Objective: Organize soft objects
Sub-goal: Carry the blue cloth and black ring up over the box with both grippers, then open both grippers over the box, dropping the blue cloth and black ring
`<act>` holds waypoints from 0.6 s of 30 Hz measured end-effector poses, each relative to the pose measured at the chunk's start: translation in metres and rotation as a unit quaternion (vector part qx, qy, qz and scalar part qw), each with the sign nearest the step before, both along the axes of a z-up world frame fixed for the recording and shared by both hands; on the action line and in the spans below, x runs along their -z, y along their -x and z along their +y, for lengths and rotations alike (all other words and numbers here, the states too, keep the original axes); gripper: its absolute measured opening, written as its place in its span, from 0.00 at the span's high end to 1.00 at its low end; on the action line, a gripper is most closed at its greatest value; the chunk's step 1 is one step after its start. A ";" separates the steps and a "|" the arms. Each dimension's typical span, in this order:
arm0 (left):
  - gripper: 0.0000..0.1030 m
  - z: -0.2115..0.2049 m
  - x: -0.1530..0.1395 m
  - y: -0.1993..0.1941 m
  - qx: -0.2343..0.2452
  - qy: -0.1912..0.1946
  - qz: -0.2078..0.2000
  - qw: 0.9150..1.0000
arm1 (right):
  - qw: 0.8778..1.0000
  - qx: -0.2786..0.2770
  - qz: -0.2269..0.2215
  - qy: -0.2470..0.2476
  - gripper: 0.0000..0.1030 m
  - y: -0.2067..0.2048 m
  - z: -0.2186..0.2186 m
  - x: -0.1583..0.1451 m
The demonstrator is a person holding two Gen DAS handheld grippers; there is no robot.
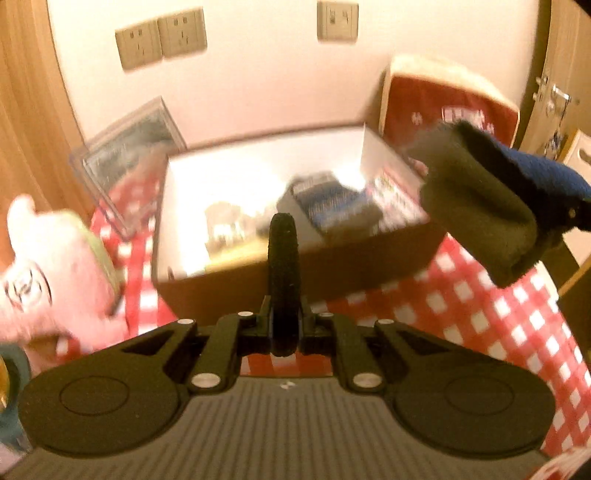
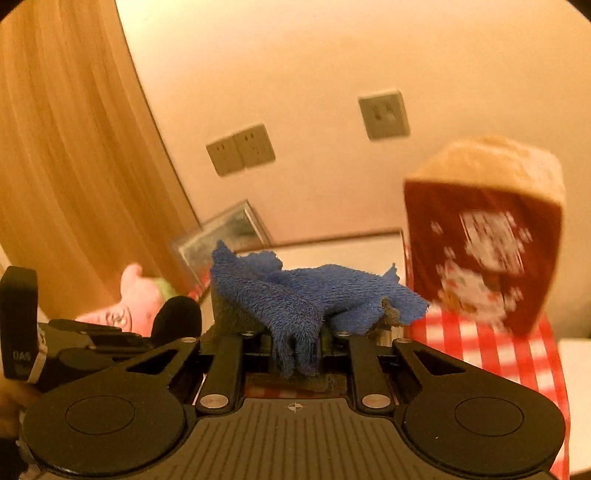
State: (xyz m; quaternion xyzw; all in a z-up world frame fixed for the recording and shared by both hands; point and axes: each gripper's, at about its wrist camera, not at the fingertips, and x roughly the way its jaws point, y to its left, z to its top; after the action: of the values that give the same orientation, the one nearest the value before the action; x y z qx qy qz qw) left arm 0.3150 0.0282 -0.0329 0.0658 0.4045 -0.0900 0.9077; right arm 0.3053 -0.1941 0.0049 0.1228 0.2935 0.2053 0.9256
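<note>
Right tool (image 2: 295,332) clamped on blue towel (image 2: 314,291), box (image 1: 295,258) just ahead-left; left tool (image 1: 282,280) closed, empty.

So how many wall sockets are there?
3: a side-by-side pair of sockets on the wall upper left, one socket alone further right. Others may be hidden.

1. The left gripper (image 1: 282,288) has its jaws pressed together, nothing between them, and points forward and slightly down.
2. The right gripper (image 2: 295,354) is held up off the table, its jaws clamped on a blue and grey cloth (image 2: 303,299).
</note>
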 end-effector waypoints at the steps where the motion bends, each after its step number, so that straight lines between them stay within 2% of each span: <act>1: 0.90 -0.001 -0.005 -0.005 0.000 -0.001 -0.008 1.000 | 1.000 0.000 -0.005 0.001 0.83 -0.010 0.003 -0.003; 6: 0.90 -0.005 -0.019 -0.039 -0.001 -0.003 -0.025 1.000 | 1.000 -0.007 -0.008 0.008 0.83 -0.051 0.016 -0.003; 14: 0.90 -0.004 -0.009 -0.091 -0.005 -0.009 -0.015 1.000 | 1.000 -0.009 0.001 0.018 0.80 -0.111 0.037 0.024; 16: 0.90 -0.004 -0.004 -0.099 -0.006 -0.007 -0.009 1.000 | 1.000 -0.006 0.014 0.026 0.61 -0.126 0.042 0.035; 17: 0.90 -0.005 -0.002 -0.104 -0.004 -0.006 -0.006 1.000 | 0.999 0.000 0.023 0.035 0.42 -0.134 0.044 0.041; 18: 0.90 -0.006 0.001 -0.108 -0.003 -0.006 -0.004 1.000 | 0.999 0.008 0.027 0.042 0.32 -0.139 0.044 0.048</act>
State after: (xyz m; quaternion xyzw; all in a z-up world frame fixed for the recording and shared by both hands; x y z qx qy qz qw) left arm 0.4233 0.0225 -0.0340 0.0701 0.4016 -0.0848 0.9092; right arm 0.4439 -0.1499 -0.0427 0.0921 0.3258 0.1822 0.9231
